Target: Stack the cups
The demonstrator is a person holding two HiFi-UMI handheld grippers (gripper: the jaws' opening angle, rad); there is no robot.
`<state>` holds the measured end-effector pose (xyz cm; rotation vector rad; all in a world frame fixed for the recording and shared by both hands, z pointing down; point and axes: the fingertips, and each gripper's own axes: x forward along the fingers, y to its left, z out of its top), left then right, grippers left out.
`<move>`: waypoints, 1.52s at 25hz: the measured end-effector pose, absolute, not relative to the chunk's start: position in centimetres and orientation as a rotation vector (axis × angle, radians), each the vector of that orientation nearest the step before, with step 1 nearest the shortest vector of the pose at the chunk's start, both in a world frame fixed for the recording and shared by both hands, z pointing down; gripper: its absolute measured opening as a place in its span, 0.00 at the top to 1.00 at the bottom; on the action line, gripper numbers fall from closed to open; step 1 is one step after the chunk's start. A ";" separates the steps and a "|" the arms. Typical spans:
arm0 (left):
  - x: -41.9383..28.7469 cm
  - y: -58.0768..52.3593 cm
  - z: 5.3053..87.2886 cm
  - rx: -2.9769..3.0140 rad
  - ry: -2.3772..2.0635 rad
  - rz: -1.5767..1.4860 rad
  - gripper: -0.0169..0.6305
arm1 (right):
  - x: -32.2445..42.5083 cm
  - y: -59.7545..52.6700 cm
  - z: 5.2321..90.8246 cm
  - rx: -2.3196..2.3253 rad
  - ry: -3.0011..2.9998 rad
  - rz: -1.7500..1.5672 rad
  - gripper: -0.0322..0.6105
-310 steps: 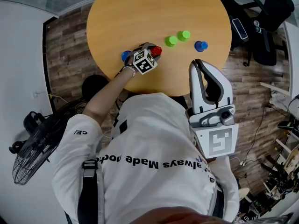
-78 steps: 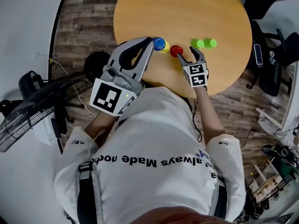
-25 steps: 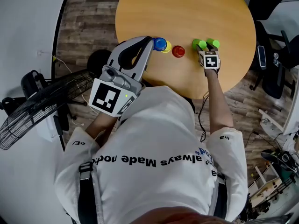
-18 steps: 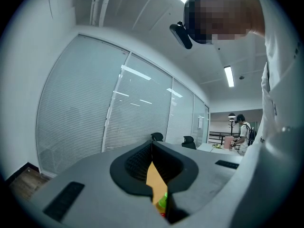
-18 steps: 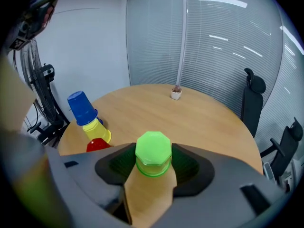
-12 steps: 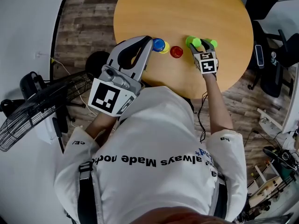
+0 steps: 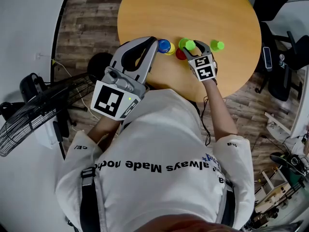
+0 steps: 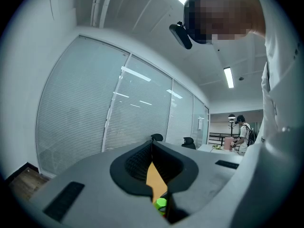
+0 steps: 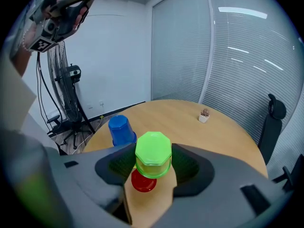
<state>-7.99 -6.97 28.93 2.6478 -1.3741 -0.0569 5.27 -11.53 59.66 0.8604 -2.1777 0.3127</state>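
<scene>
— The round wooden worktop (image 7: 207,13) fills the top of the head view, with plank floor around it. What do we have on it?

— A blue cup (image 7: 164,45) sits over a yellow cup (image 7: 172,50). A red cup (image 7: 179,56) stands just beside them, and the far green cup (image 7: 217,45) stands apart to the right. The right gripper (image 7: 195,50) carries the held green cup (image 7: 186,44) just above the red one. We take that as the next pairing.

— And the left gripper (image 7: 153,41)?

— It is raised, with its tips near the blue cup and touching nothing. We read that as parked, out of the other hand's way.

— Does the left gripper view agree?

— Yes. Its jaws are together with nothing between them. Through the slit we catch only a sliver of worktop and a spot of green. Behind is a glass wall (image 8: 118,118) with blinds.

— And the right gripper view?

— The jaws are clamped on the sides of the held green cup. Its closed end faces the lens, so the mouth points down, as nesting needs. The red cup shows directly beneath it, and the blue cup is to the left. A small potted plant (image 9: 204,115) sits well apart. We think the cup must be centred over the red one before it is lowered, or the rim could catch and tip it.
</scene>
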 end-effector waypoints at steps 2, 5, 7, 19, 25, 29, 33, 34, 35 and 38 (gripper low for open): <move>-8.1 -6.8 29.0 2.645 -1.376 -0.056 0.94 | 4.5 -11.0 59.7 0.837 -2.181 0.303 0.57; -8.1 -6.6 29.0 2.643 -1.378 -0.058 0.94 | 3.7 -10.2 59.9 0.809 -2.183 0.298 0.57; -8.2 -6.6 29.0 2.642 -1.380 -0.060 0.94 | 3.1 -9.9 60.2 0.787 -2.182 0.288 0.57; -9.2 -6.3 29.5 2.624 -1.388 -0.053 0.94 | 1.6 -8.4 62.1 0.726 -2.168 0.269 0.56; -9.2 -6.1 29.5 2.627 -1.385 -0.060 0.94 | 2.0 -8.3 61.5 0.750 -2.189 0.278 0.54; -8.9 -6.2 29.5 2.631 -1.374 -0.060 0.94 | 3.2 -8.1 61.0 0.771 -2.194 0.292 0.54; -8.5 -6.5 29.7 2.633 -1.361 -0.060 0.94 | 4.8 -7.5 61.0 0.809 -2.194 0.339 0.54; -8.4 -6.5 29.7 2.634 -1.358 -0.060 0.94 | 5.2 -7.2 61.0 0.816 -2.195 0.353 0.54; -8.4 -6.6 29.7 2.635 -1.355 -0.061 0.94 | 5.5 -7.0 61.1 0.821 -2.197 0.366 0.54; -8.2 -6.6 29.7 2.638 -1.346 -0.060 0.94 | 6.4 -6.1 61.2 0.822 -2.195 0.389 0.54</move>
